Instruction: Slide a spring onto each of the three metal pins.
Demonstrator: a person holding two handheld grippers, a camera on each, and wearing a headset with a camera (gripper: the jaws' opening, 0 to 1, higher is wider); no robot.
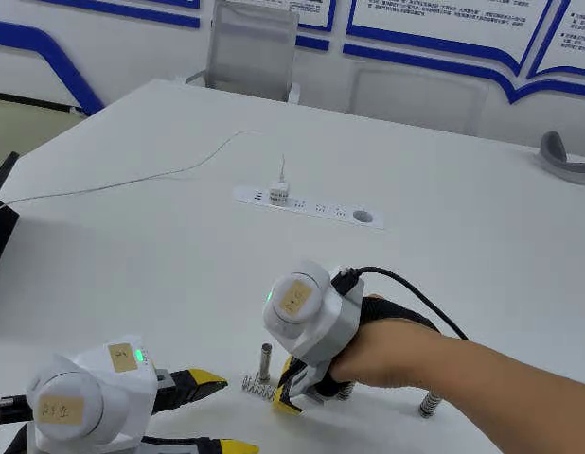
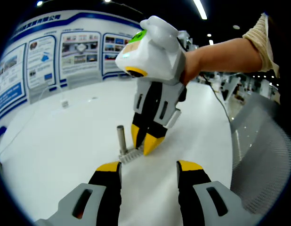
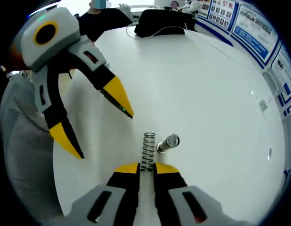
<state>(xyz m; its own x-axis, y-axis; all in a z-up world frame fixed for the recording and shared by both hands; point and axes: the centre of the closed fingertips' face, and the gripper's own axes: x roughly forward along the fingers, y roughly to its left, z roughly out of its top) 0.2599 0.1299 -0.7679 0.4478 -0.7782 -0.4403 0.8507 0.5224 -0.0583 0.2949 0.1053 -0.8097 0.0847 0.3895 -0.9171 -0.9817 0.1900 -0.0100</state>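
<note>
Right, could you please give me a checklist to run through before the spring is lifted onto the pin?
1. Right gripper holding spring: ok, jaws closed on its near end.
2. Spring raised off the table: not ok, it lies flat.
3. Metal pin upright and bare: ok.
4. Spring in line with pin: not ok, it lies beside it.
5. Left gripper out of the way: ok, open, apart from pin.
</note>
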